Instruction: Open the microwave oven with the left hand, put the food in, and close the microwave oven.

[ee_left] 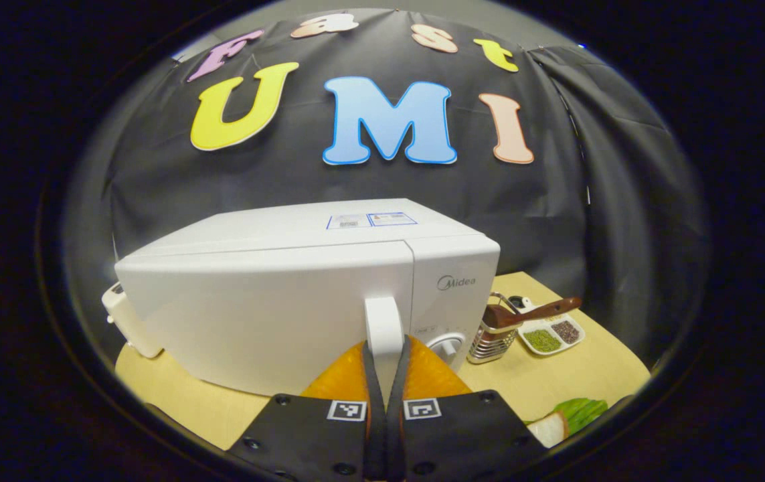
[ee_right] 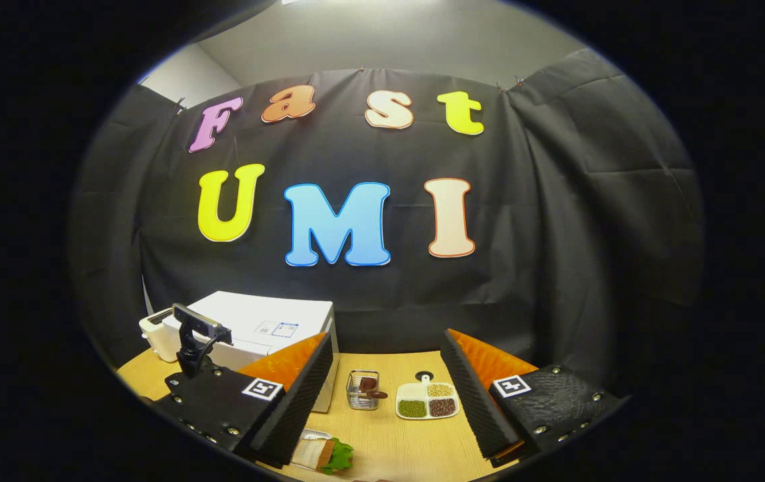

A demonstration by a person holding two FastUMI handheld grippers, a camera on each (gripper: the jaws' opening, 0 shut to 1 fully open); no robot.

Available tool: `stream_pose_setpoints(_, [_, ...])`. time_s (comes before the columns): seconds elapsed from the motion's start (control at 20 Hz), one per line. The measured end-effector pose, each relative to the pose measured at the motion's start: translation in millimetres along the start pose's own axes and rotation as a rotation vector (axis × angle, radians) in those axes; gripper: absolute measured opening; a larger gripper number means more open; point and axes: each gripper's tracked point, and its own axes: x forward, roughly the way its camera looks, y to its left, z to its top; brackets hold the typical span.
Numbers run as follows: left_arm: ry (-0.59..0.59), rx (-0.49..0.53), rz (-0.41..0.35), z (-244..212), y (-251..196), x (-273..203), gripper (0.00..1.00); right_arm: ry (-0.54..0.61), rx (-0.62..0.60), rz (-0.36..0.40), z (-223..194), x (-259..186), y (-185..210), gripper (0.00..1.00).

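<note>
Left gripper view
Left gripper [ee_left: 385, 375]: nearest the camera, jaws nearly closed, both fingers pressed on the handle [ee_left: 383, 328] from either side.
Microwave [ee_left: 302, 294]: white, door shut, standing on the worktop [ee_left: 556, 381]; the handle runs upright at the door's right edge, beside the control panel.
Dial [ee_left: 448, 347]: on the panel, just right of the handle.
Wire holder [ee_left: 492, 338]: right of the microwave, near it, with a brown-handled tool [ee_left: 533, 312] leaning out.
Dish [ee_left: 551, 333]: white, divided, right of the holder, with green and dark grains in it.
Food [ee_left: 566, 418]: a sandwich with green leaf, on the worktop in front of the microwave and to its right.
White appliance [ee_left: 129, 321]: just left of the microwave.

Right gripper view
Right gripper [ee_right: 389, 408]: nearest the camera, jaws wide apart, nothing between them.
Food [ee_right: 325, 455]: on a plate, in front of the microwave [ee_right: 255, 328], low between the fingers.
Holder [ee_right: 363, 390] and dish [ee_right: 428, 402]: right of the microwave, side by side.
Device [ee_right: 198, 341]: a dark mounted unit in front of the microwave's left part.
</note>
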Motion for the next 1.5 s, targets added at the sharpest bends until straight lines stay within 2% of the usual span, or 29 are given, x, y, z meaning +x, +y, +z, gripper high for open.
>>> stream_pose_setpoints(0.05, [0.018, -0.005, -0.005, -1, -1, -3, 0.06, -0.003, 0.003, 0.002, 2, -1, 0, 0.99])
stream_pose_setpoints(0.25, [0.028, 0.028, -0.037, -23, 2, -61, 0.06, -0.010, 0.019, 0.006, 2, -4, 2, 0.98])
stream_pose_setpoints(0.3, [0.048, 0.023, -0.052, -30, 4, -72, 0.09, -0.006, 0.028, 0.019, 0, -5, 8, 0.98])
stream_pose_setpoints(0.4, [0.066, 0.039, -0.072, -35, 9, -90, 0.06, -0.002, 0.035, 0.038, -1, -8, 17, 0.99])
stream_pose_setpoints(0.65, [0.093, 0.057, -0.144, -54, 26, -143, 0.06, -0.028, 0.030, 0.076, 8, -29, 45, 0.98])
stream_pose_setpoints(1.1, [0.150, 0.122, -0.171, -93, 106, -248, 0.06, 0.001, 0.031, 0.117, -10, -56, 93, 0.98])
stream_pose_setpoints(1.5, [0.184, 0.139, -0.227, -114, 184, -299, 0.06, 0.025, -0.020, 0.187, -20, -65, 138, 0.99])
